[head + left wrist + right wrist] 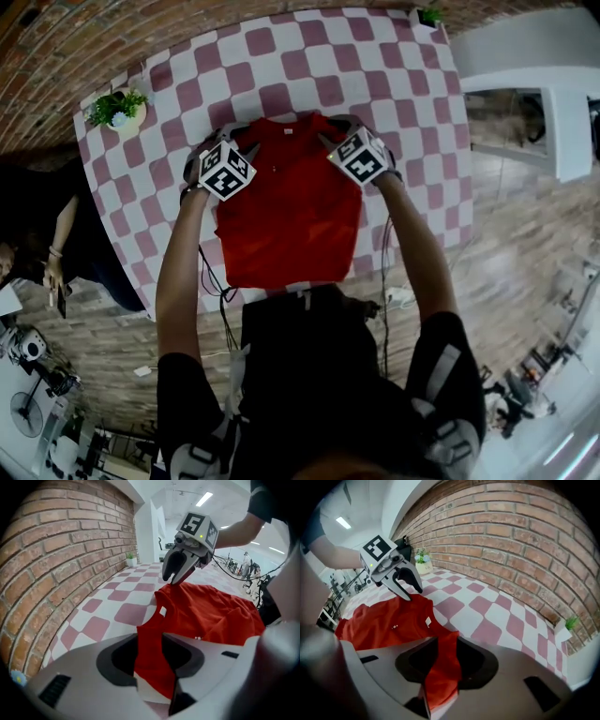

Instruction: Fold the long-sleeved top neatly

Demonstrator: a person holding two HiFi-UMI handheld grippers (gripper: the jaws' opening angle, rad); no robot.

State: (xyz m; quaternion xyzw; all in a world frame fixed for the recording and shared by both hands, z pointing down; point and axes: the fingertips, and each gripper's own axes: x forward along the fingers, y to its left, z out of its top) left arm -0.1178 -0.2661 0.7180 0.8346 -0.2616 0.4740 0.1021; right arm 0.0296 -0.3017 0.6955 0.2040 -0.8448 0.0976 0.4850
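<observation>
No word, number or brand can be read anywhere. The red top (286, 216) carries a small white tag (162, 611) inside its collar, at the garment's twelve o'clock, too small to read. The cubes on the left gripper (408, 591) and right gripper (169, 579), at its ten and two o'clock, show only black-and-white square patterns, no letters.

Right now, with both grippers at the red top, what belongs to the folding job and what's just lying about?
Job: red top on the checkered table; left gripper and right gripper, fingers open, shoulder fabric between them.

Lying about: potted plant at one far table corner; small plant at the other; bystander beside the table.
</observation>
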